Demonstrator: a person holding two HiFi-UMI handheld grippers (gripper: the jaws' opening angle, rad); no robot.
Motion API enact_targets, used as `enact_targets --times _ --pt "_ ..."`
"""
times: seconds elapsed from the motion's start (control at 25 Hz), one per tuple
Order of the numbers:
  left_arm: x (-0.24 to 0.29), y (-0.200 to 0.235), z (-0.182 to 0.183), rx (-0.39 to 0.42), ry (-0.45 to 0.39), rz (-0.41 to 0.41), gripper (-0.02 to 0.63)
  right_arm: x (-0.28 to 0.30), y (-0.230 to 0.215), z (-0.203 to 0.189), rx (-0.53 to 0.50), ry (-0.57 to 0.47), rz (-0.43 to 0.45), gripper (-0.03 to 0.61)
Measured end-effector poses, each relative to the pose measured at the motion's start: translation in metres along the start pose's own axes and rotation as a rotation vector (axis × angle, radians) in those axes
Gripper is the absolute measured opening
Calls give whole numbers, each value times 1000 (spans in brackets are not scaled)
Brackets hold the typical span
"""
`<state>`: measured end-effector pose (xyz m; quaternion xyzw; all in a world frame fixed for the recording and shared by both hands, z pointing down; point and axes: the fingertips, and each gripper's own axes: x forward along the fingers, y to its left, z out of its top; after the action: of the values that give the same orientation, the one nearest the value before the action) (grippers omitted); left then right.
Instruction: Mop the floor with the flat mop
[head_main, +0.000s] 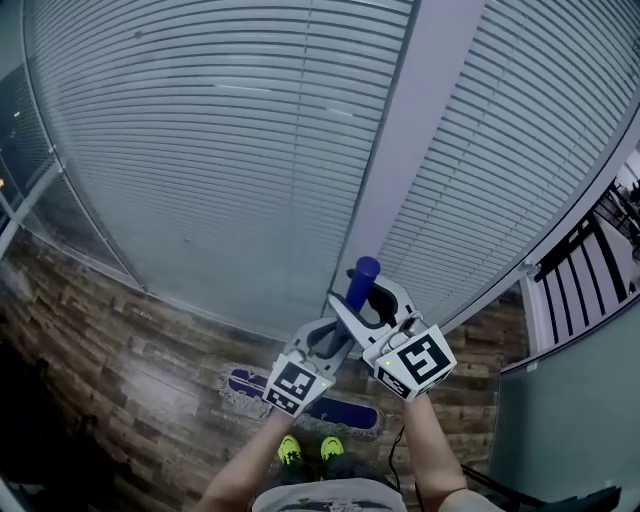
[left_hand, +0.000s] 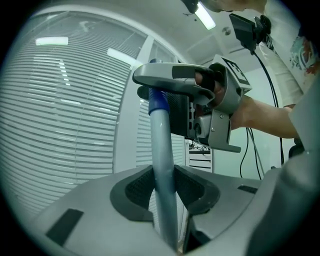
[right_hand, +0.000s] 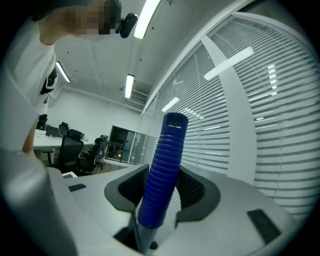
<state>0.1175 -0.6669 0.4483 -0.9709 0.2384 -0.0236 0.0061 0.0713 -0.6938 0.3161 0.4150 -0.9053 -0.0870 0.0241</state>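
The flat mop's blue head (head_main: 300, 402) with its grey fringe lies on the wood floor (head_main: 130, 370), just ahead of the person's feet. Its grey pole (left_hand: 162, 165) rises up to a ribbed blue grip (right_hand: 162, 170) at the top end (head_main: 362, 280). My left gripper (head_main: 328, 340) is shut on the grey pole, which sits pressed between both dark pads (left_hand: 137, 186). Higher up, my right gripper (head_main: 368, 302) is shut on the blue grip. The left gripper view shows the right gripper (left_hand: 200, 97) clamped just above. Both grippers point level toward the window.
Closed white blinds (head_main: 200, 150) and a white pillar (head_main: 400, 150) fill the wall ahead. Yellow-green shoes (head_main: 290, 450) stand behind the mop head. A dark barred frame (head_main: 585, 265) stands at the right, with a cable (head_main: 398, 450) below. Office chairs (right_hand: 70, 150) stand far off.
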Motion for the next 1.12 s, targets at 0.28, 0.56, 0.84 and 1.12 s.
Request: enact_targets --times 0.28,0.56,0.84,1.12 --pt "-36 -81 10 186 94 -121 121 -69 54 22 119 -83 111 127" --pt "-55 -195 61 322 -34 -224 175 -186 97 30 172 -132 173 114" --pt "-97 -312 52 109 -144 -220 117 -289 192 31 158 -179 318 114" --pt "-135 -397 27 69 -24 -170 115 -370 262 39 80 -293 417 114"
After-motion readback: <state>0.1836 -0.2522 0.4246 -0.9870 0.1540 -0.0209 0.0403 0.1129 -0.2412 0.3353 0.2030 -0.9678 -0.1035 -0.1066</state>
